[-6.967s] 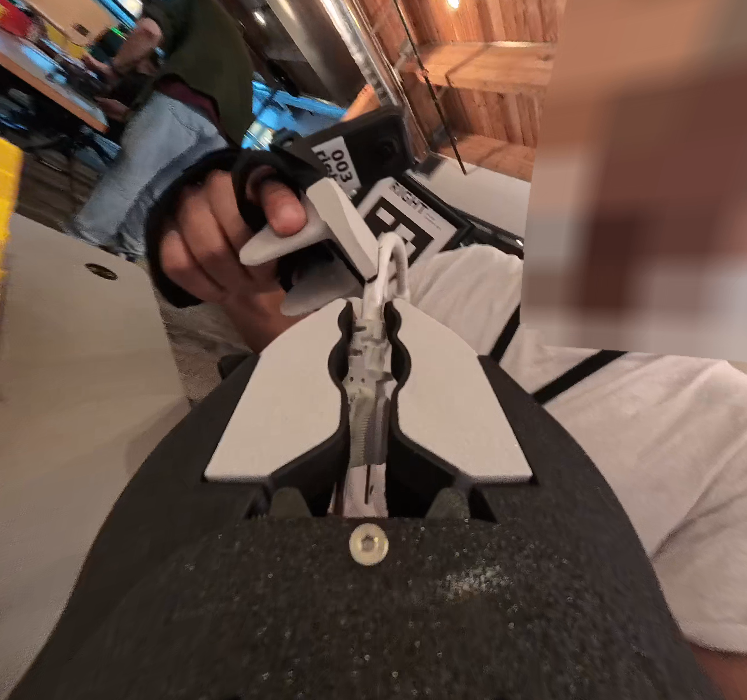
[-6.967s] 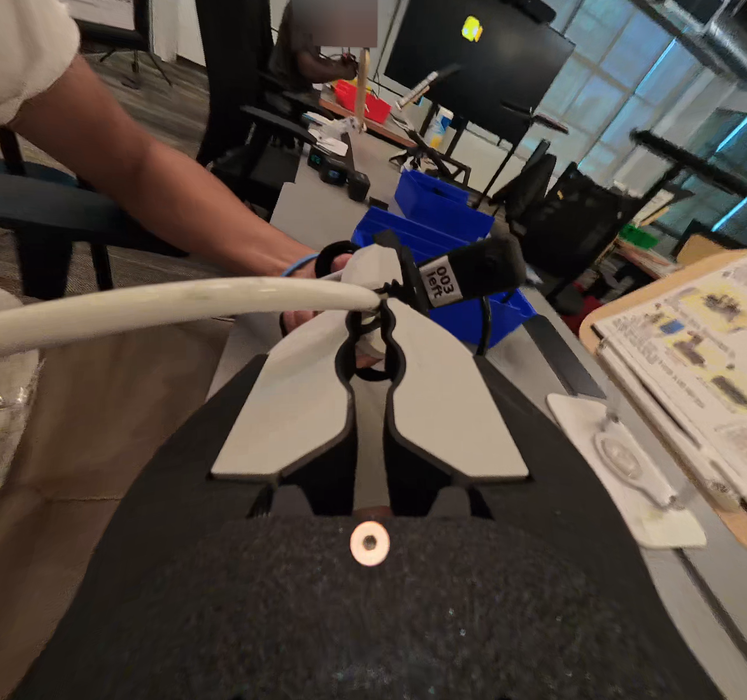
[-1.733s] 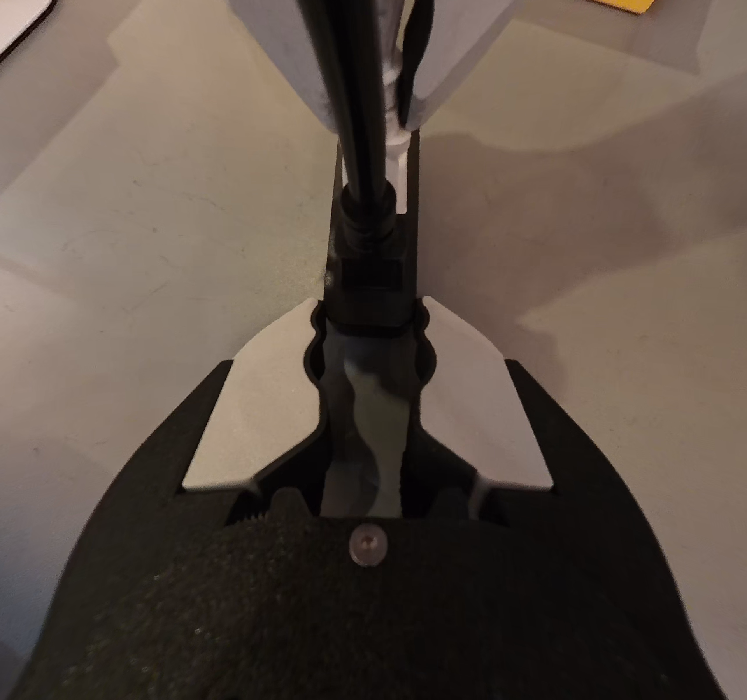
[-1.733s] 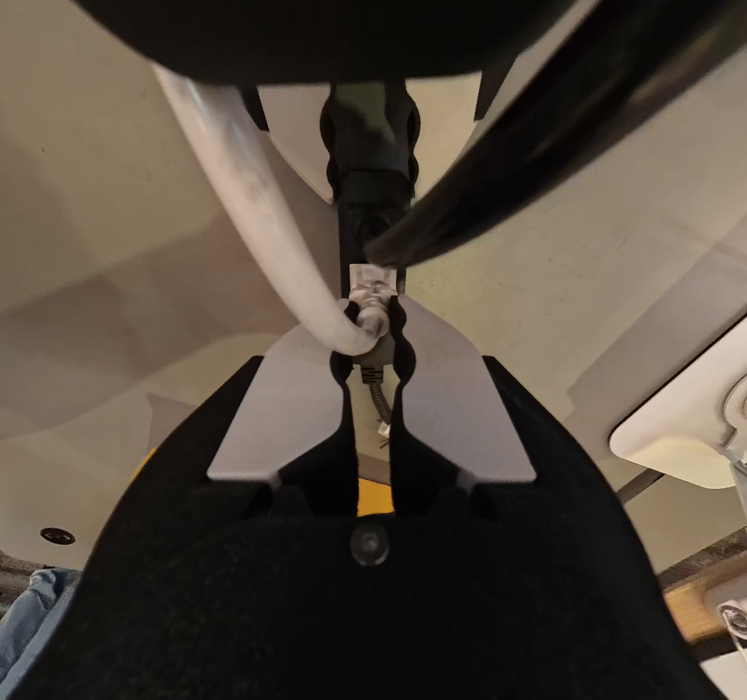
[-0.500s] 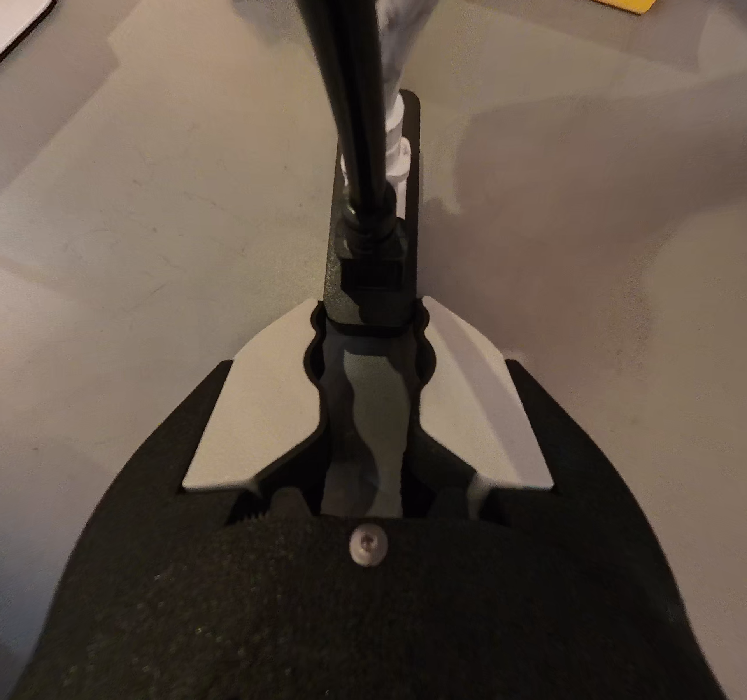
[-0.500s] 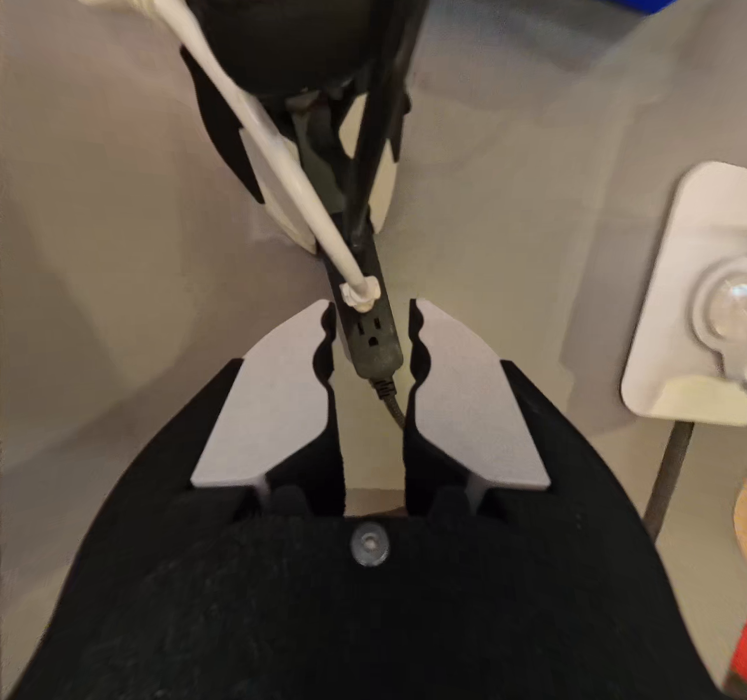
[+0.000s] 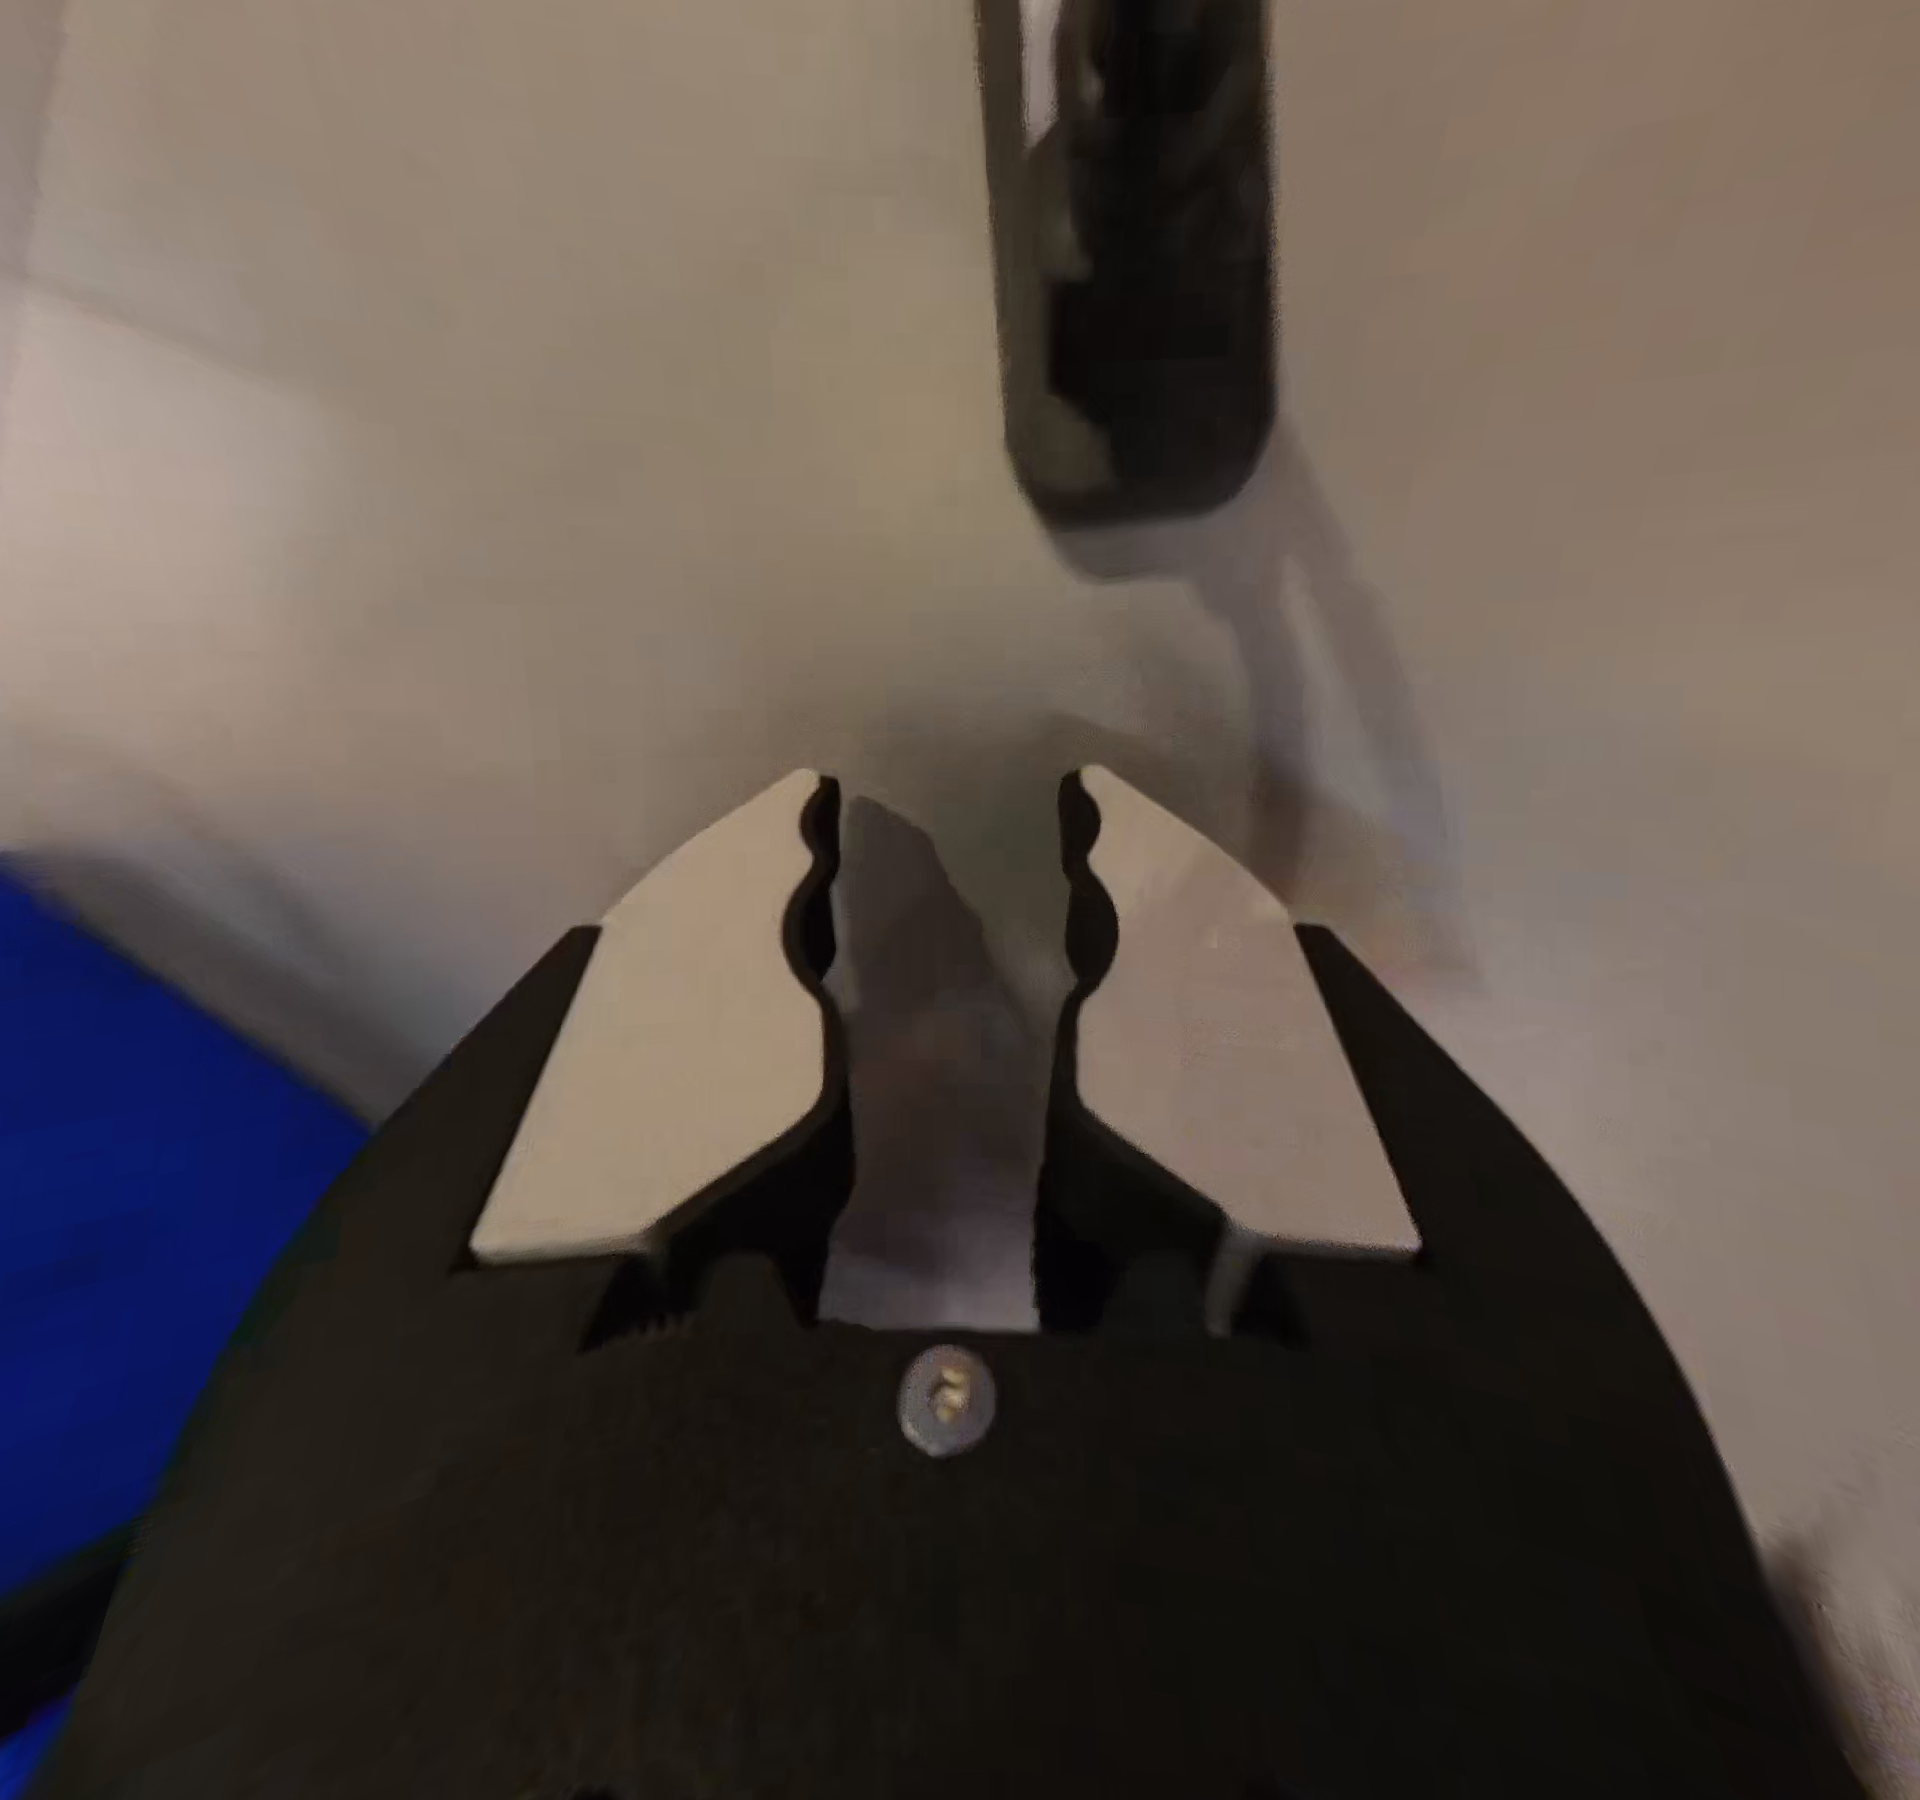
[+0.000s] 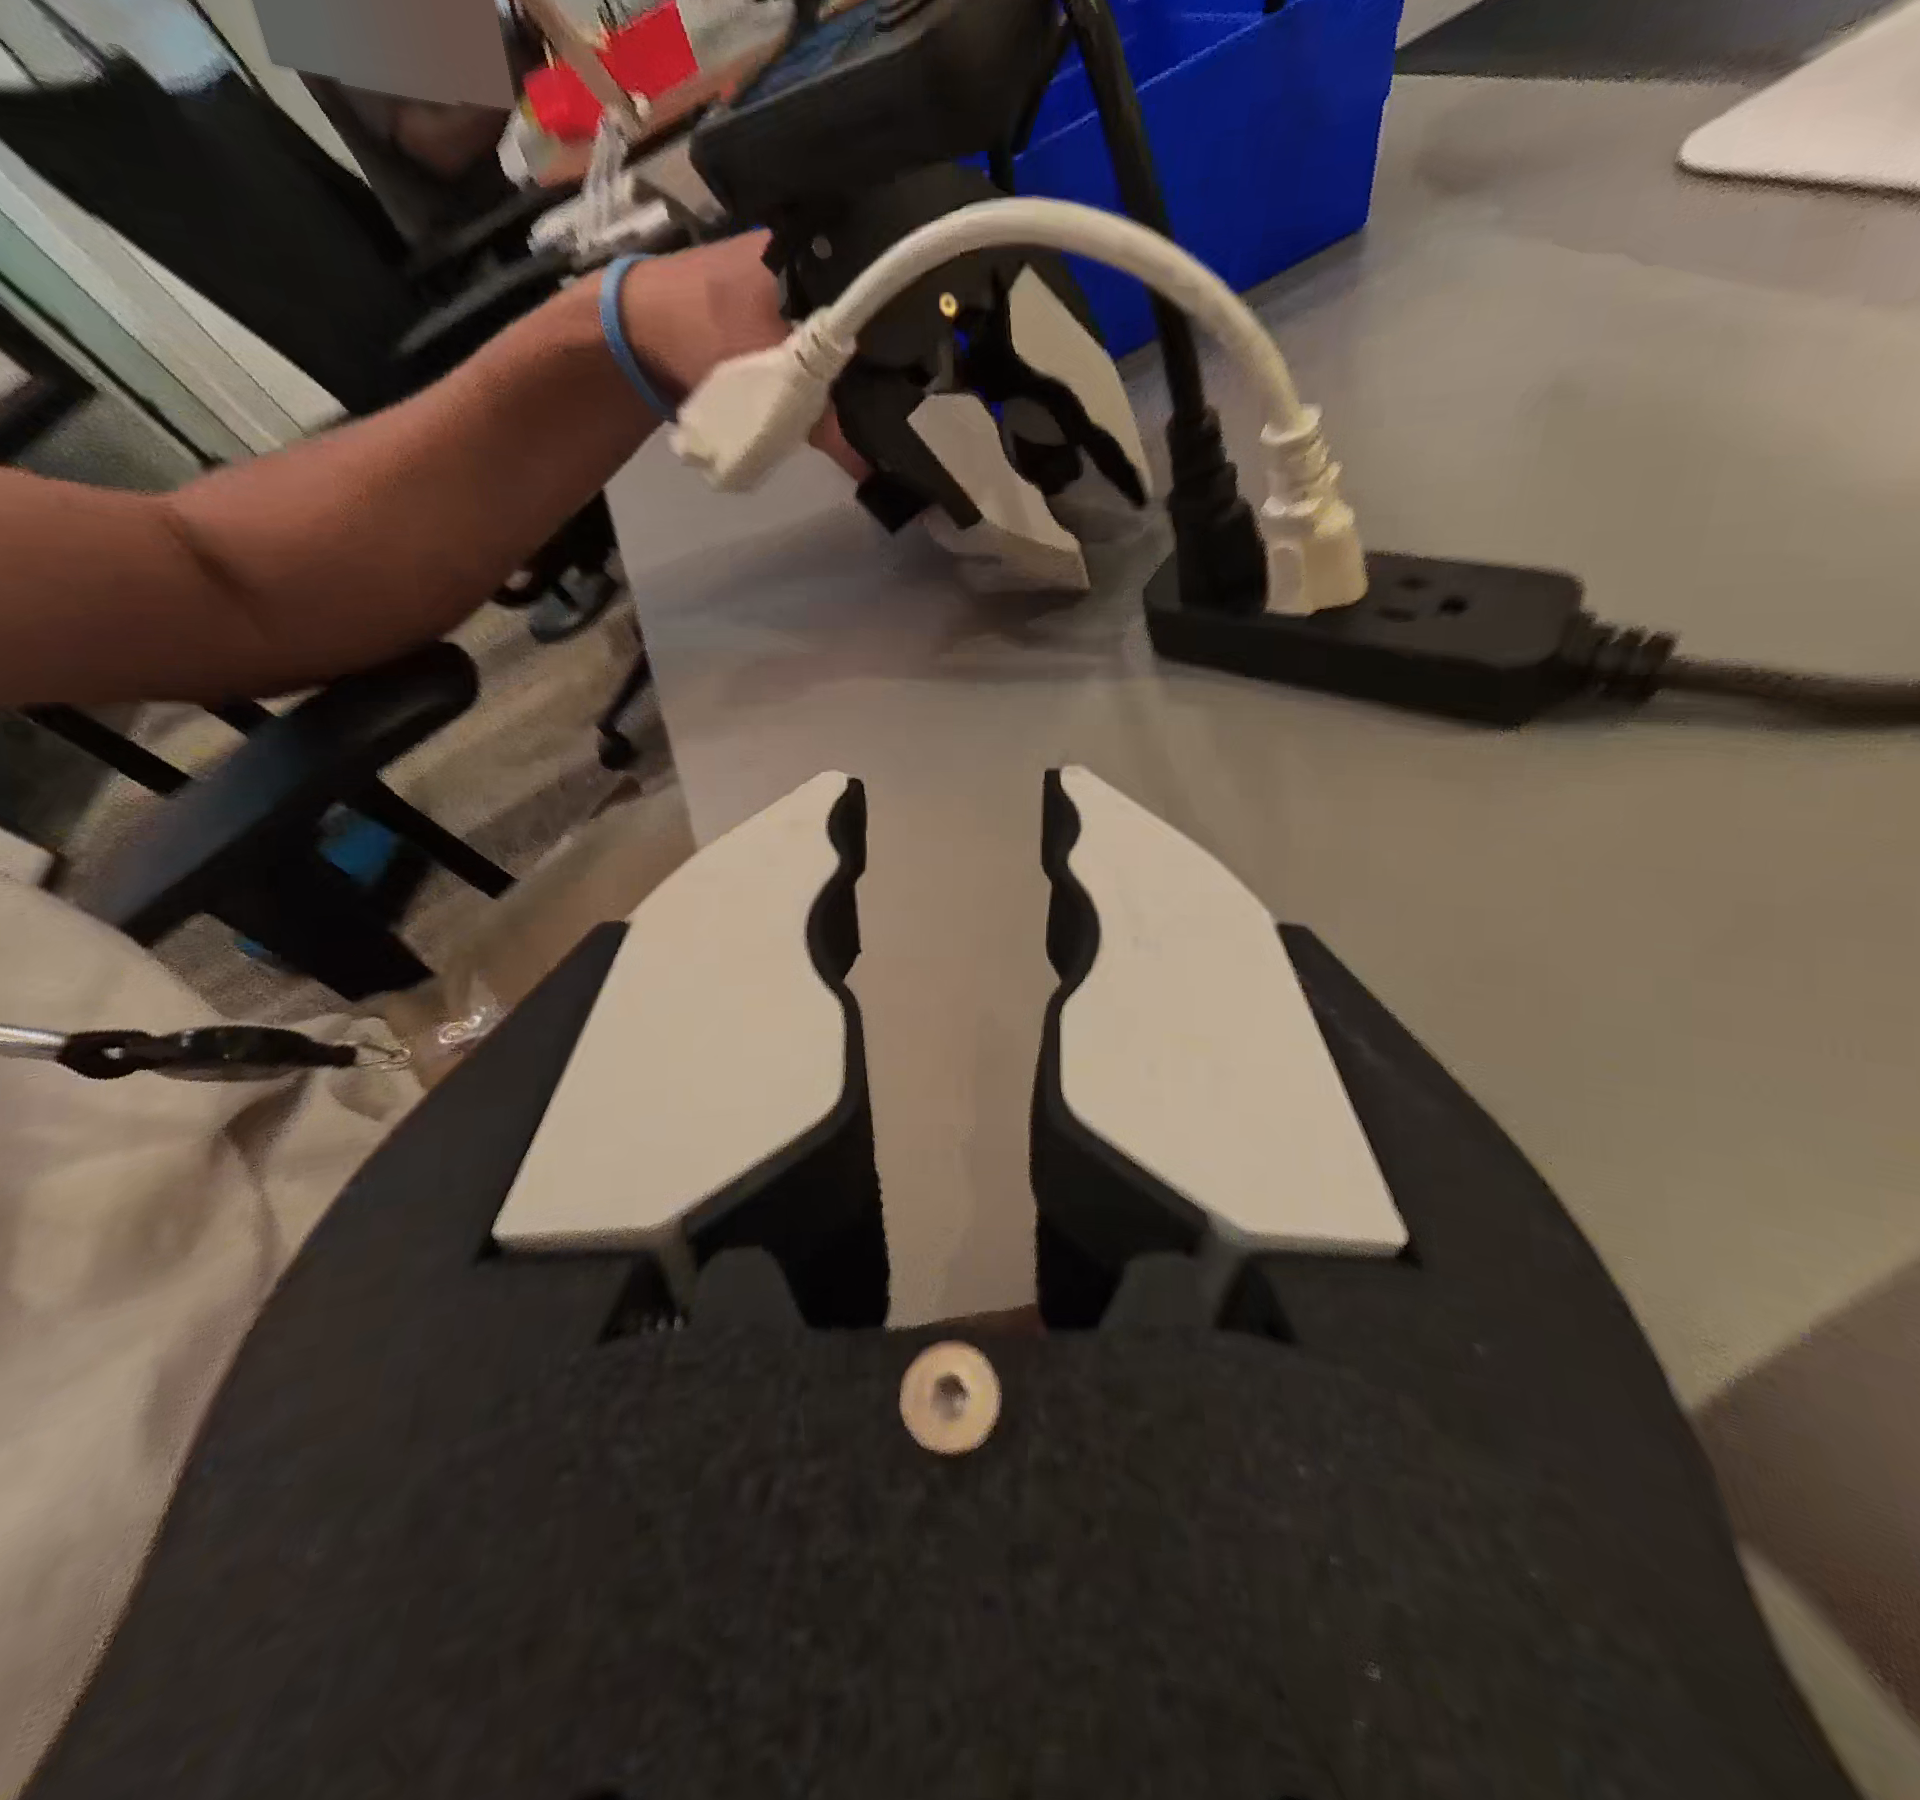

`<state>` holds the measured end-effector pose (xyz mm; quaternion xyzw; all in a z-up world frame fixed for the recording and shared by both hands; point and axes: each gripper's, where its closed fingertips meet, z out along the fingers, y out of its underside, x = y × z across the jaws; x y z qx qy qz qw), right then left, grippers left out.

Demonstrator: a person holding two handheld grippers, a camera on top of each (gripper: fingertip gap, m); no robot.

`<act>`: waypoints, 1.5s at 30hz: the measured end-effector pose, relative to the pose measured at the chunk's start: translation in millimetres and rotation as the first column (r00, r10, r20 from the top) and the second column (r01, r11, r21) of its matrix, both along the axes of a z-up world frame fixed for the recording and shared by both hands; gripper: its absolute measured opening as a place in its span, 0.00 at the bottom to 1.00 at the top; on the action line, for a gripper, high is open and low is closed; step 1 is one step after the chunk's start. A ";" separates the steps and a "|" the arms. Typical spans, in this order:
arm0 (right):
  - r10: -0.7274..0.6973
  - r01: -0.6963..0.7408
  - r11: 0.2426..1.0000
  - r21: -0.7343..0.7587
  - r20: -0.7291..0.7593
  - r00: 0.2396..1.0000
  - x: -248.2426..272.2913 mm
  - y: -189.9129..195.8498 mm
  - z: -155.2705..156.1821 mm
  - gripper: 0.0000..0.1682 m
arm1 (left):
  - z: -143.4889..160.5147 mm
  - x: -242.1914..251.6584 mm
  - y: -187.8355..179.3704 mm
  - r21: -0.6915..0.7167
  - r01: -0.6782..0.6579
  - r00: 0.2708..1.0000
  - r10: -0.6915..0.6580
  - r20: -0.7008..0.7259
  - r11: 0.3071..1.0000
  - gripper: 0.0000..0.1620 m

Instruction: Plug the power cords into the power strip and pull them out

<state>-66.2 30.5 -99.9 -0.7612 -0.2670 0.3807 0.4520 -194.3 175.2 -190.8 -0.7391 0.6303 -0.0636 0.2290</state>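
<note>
- Ahead of the right tool [image 8: 951, 784] and a bit to its right, the black power strip [image 8: 1455, 628] lies flat on the grey bench [image 8: 1558, 919].
- Two cords are stuck into the strip's far-left end. A black cord [image 8: 1205, 493] stands up from it, and a white cord [image 8: 1314, 524] sits just beside it.
- The white cord bends up and over like a little bridge. Its other white plug [image 8: 748, 420] hangs in the air, near the person's hand [image 8: 717, 316].
- The right tool's two fingers are spread apart with nothing between them. It is well back from the strip.
- The left tool [image 8: 1023, 514] shows in the right view, just left of the strip's end. In its own view the left tool [image 7: 940, 784] is spread apart too, and holds nothing.
- Up ahead of the left tool and a bit to the right is the blurry end of the power strip [image 7: 1132, 296].
- A blue bin [image 8: 1247, 119] stands past the cords.
- Half a second ago the left tool was pinching the strip's end. Now it has let go and pulled back.
- The right tool had the strip's other end between its open fingers then. Now it has backed away too.
</note>
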 end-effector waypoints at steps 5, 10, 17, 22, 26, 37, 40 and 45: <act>-0.020 0.019 1.000 0.010 0.044 0.999 1.5 -20.6 -16.4 0.20 | 32.1 -23.7 13.2 0.282 -0.141 0.977 0.179 -0.115 0.949 0.22; -0.079 0.082 0.996 0.033 -0.083 0.993 11.7 -25.1 -5.5 0.19 | 57.2 -44.7 4.6 0.332 -0.391 0.916 0.400 0.044 0.858 0.19; -0.124 0.129 0.990 0.061 -0.073 0.990 20.5 -19.4 -8.6 0.20 | 81.9 -66.2 -46.6 -0.105 -0.611 0.633 0.564 0.530 0.784 0.21; -0.153 0.148 0.983 0.110 0.044 0.987 24.5 -14.8 -20.0 0.19 | 78.7 -62.9 -105.3 -0.371 -0.446 0.386 0.550 0.741 0.814 0.30; -0.144 0.141 0.983 0.116 0.020 0.989 20.8 -12.5 -17.0 0.19 | 89.5 -62.3 -107.5 -0.348 -0.395 0.397 0.500 0.770 0.850 0.32; -0.152 0.151 0.984 0.092 0.002 0.988 23.9 -5.0 -18.1 0.19 | 95.1 -62.1 -108.4 -0.280 -0.354 0.449 0.425 0.786 0.892 0.35; -0.155 0.156 0.984 0.087 -0.023 0.988 25.6 -4.1 -16.0 0.19 | 127.3 -78.1 -92.1 -0.274 -0.310 0.399 0.386 0.832 0.910 0.34; -0.151 0.154 0.986 0.071 -0.039 0.988 27.2 0.6 -17.5 0.19 | 142.2 -129.2 -7.9 -0.165 -0.232 0.693 0.282 0.664 0.959 0.31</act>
